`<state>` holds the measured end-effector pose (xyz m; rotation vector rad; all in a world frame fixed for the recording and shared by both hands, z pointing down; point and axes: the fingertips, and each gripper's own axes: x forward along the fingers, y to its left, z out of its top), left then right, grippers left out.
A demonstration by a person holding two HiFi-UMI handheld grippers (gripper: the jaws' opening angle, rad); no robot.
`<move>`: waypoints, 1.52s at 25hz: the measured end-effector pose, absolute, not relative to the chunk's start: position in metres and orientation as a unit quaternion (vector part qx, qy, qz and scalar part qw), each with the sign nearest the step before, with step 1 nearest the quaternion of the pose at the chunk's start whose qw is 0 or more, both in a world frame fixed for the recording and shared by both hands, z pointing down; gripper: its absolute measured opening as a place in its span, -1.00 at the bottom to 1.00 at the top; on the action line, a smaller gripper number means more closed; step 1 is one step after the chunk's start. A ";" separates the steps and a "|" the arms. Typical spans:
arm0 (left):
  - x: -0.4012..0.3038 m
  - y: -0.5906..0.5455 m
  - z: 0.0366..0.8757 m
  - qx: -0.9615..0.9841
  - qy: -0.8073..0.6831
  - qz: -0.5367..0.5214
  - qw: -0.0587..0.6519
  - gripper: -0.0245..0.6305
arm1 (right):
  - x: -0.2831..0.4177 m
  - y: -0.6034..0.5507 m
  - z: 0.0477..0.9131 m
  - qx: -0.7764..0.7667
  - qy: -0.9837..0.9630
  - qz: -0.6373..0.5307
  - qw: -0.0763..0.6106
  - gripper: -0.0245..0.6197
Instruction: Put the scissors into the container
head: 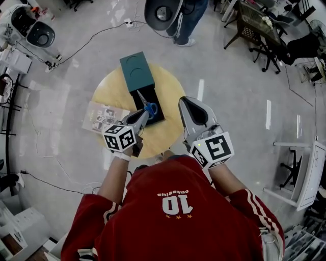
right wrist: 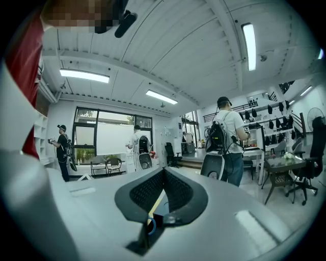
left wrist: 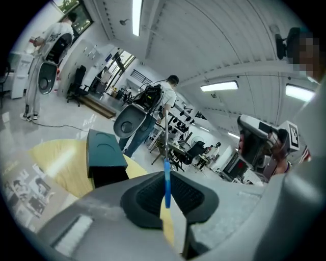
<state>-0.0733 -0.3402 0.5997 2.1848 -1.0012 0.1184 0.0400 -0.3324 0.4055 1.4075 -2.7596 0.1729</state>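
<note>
The scissors have blue handles and a steel blade. My left gripper is shut on them and holds them over the black open part of the container. The container's dark teal lid lies at the far side of the round yellow table. In the left gripper view the scissors stand edge-on between the pads of my left gripper, blade pointing away, and the container sits ahead to the left. My right gripper hovers at the table's right edge; in its own view my right gripper is shut and holds nothing.
A printed leaflet lies on the table's left side, half over the rim. A person in jeans stands beyond the table beside a round black device. Cables run across the glossy floor; chairs stand at the upper right.
</note>
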 end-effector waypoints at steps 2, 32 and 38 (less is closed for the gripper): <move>-0.071 -0.342 0.614 0.839 -0.386 0.046 0.380 -0.81 | 0.042 -0.335 0.408 0.456 -0.888 0.059 0.022 -0.92; -0.047 -0.358 0.751 0.759 -0.384 0.142 0.507 -0.80 | 0.052 -0.371 0.438 0.467 -0.878 0.086 0.054 -0.92; -0.056 -0.364 0.756 0.756 -0.410 0.160 0.484 -0.78 | 0.049 -0.375 0.439 0.465 -0.880 0.086 0.054 -0.92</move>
